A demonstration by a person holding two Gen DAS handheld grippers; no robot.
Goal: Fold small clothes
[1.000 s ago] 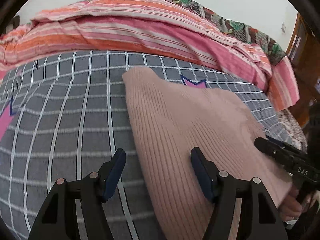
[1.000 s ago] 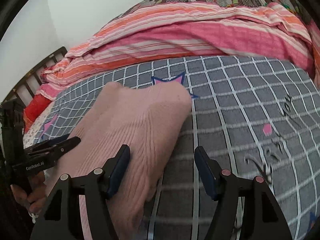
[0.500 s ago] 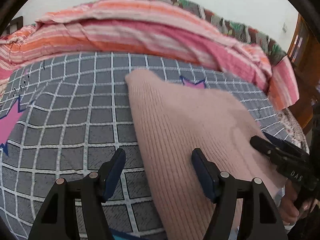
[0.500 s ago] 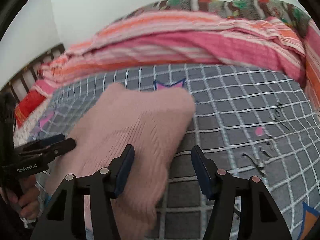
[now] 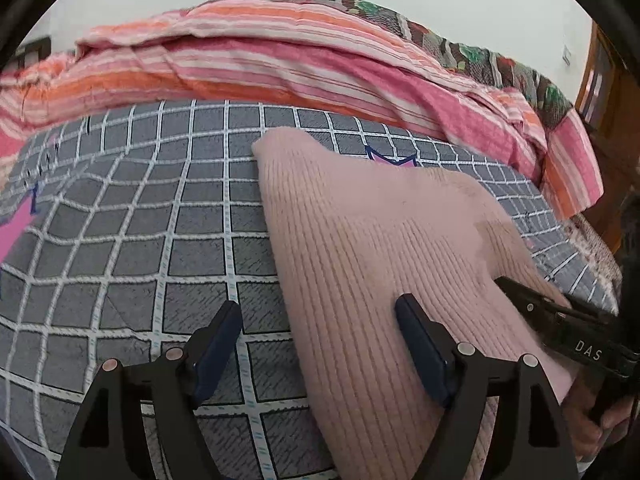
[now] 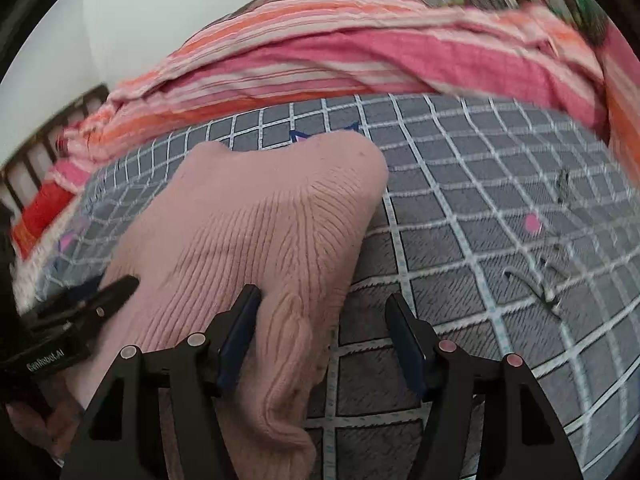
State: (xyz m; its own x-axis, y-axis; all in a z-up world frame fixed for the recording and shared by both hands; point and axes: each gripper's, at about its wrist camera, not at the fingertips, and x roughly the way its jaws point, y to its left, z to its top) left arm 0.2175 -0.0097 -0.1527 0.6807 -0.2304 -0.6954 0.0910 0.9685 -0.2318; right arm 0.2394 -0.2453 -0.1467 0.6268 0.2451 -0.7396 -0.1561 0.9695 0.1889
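Note:
A pink ribbed knit garment lies folded on the grey checked bedsheet. My left gripper hovers over its left edge with the jaws opening. One pad is over the sheet and the other over the knit, and nothing is pinched. My right gripper straddles the garment's right edge with the jaws opening slightly. A bunched fold lies between the pads, and the left pad rests against the knit. Each view shows the other gripper's black finger lying on the garment.
A pink and orange striped blanket is heaped along the far side of the bed. A dark slatted bed frame stands far left, and wooden furniture far right. A hand grips the left gripper's handle.
The left jaws have spread wider. The right gripper has dipped a little closer to the garment's right edge, where a fold now bunches between its fingers.

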